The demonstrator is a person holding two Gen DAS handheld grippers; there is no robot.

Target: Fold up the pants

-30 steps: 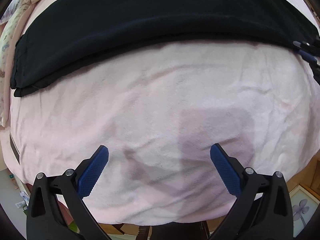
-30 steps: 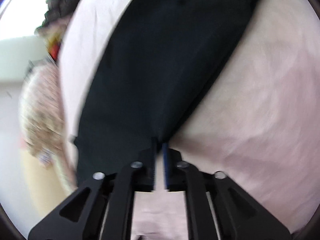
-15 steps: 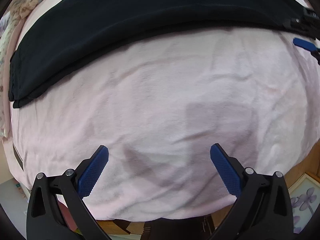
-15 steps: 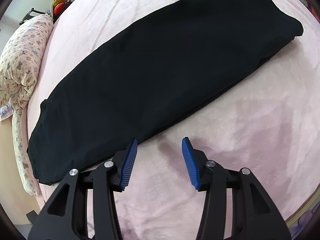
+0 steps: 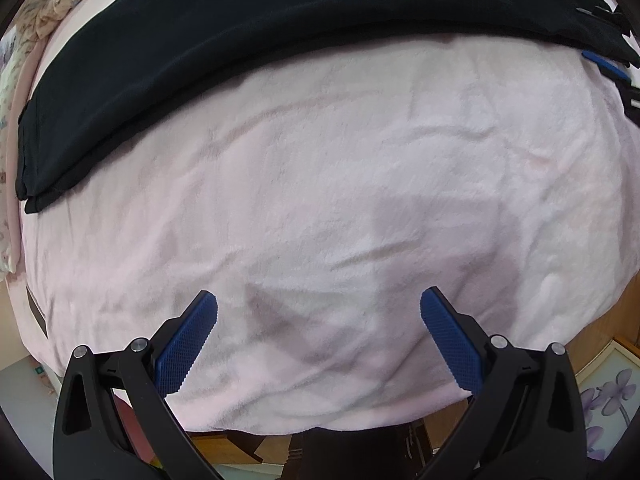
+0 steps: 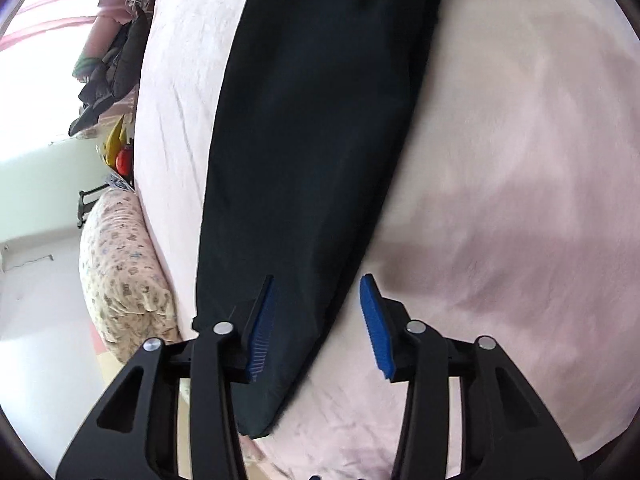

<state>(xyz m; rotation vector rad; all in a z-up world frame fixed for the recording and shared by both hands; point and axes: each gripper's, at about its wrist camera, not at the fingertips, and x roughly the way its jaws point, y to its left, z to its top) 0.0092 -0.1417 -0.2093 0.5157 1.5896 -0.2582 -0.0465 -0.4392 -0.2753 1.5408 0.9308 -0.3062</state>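
Right gripper [image 6: 318, 322] spread, astride pants [image 6: 312, 152] edge; left gripper [image 5: 318, 334] spread, pants well ahead. Next: pinch for crosswise fold.

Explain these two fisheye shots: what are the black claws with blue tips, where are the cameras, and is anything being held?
No robot here: a person holds a two-finger clamp tool in each hand, and a wide-angle camera on each tool looks forward along its fingers. The black claws with blue pads are those fingers.

The left-hand view shows the left gripper wide open over a pink blanket on a bed, holding nothing. Black pants lie as a long band farther off.

The right-hand view shows the right gripper, also open, with one end of the pants lying between its pads, not clamped. A patterned pillow sits at the bed's edge.
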